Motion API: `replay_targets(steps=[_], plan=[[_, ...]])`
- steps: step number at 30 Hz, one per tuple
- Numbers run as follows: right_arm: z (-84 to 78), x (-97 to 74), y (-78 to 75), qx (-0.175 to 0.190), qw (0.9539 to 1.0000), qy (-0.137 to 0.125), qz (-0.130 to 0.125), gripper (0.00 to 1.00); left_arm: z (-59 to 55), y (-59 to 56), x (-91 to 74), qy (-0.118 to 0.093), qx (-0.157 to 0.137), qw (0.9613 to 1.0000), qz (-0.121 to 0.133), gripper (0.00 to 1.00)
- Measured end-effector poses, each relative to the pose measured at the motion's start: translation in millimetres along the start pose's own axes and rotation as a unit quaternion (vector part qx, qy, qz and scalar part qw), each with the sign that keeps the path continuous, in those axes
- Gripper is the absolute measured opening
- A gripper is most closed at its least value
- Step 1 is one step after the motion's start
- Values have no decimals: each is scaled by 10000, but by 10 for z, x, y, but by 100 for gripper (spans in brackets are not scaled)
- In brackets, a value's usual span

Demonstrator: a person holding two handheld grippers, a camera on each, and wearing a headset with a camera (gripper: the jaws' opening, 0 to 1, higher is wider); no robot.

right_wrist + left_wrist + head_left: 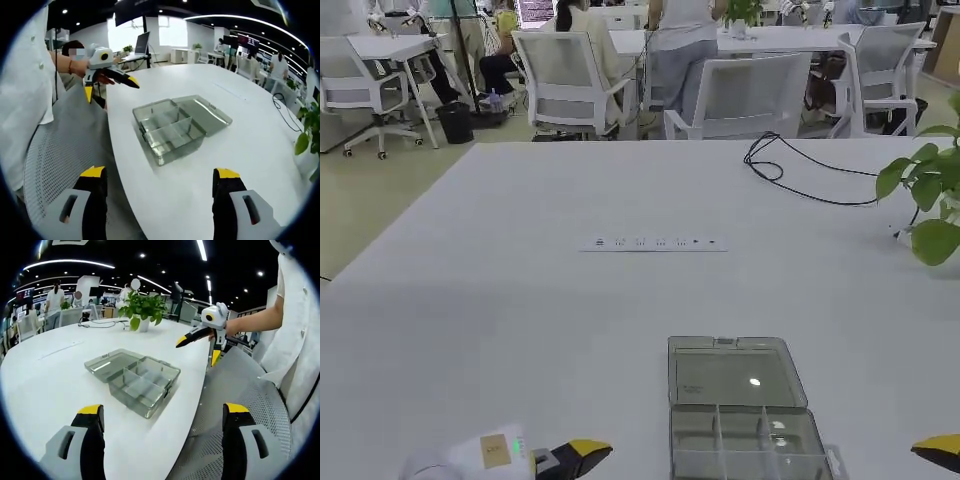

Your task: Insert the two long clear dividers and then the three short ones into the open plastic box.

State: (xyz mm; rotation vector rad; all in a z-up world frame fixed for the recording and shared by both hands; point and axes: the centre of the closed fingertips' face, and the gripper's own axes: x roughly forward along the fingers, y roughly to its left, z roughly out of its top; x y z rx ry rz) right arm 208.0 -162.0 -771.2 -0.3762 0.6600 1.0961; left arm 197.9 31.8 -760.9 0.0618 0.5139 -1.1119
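Note:
The clear plastic box (745,445) sits at the near edge of the white table, its lid (735,372) laid flat open behind it. Clear dividers stand inside and split it into compartments; I cannot make out how many. My left gripper (588,452) hovers left of the box, my right gripper (935,448) to its right. In the left gripper view my left gripper (162,425) is open and holds nothing, with the box (135,380) ahead and the right gripper (200,342) beyond. In the right gripper view my right gripper (157,187) is open, facing the box (170,130) and the left gripper (107,75).
A socket strip (653,243) lies flush in the table's middle. A black cable (800,170) loops at the back right beside a leafy plant (930,200). White chairs (565,85) and people stand beyond the far edge. A mesh chair seat (65,145) is under the near edge.

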Motion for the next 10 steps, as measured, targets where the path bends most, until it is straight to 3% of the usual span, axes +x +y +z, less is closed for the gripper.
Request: replay_targets(steps=[10], plan=[[10,16,21,-17,10000,29,23,88,-1,5,-6,-15,-14,10000,4,100]])
